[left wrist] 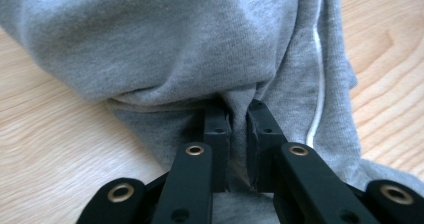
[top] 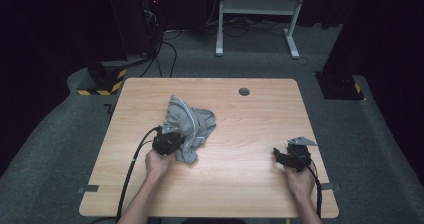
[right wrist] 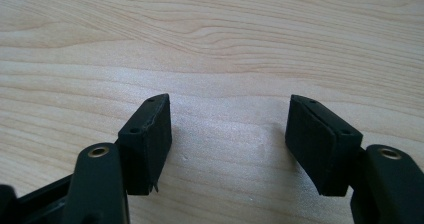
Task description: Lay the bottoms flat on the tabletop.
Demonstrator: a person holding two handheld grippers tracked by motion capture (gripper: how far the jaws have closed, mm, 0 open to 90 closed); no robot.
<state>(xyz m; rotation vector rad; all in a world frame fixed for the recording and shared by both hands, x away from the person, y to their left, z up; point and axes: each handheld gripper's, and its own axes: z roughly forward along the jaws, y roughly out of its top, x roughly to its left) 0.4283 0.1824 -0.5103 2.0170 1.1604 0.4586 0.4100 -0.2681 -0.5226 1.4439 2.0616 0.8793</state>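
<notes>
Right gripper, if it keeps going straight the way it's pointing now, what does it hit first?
Probably the bare wooden table. The right gripper has its jaws open and angled down at the wood, with nothing between or ahead of them; how far off the surface lies is unclear.

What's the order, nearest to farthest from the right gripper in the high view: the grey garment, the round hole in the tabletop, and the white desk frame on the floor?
From the right gripper:
1. Round hole, toward the table's far edge.
2. Grey garment, across the table at the left gripper; close to the hole's distance, slightly farther.
3. White desk frame, on the floor beyond the table.
</notes>
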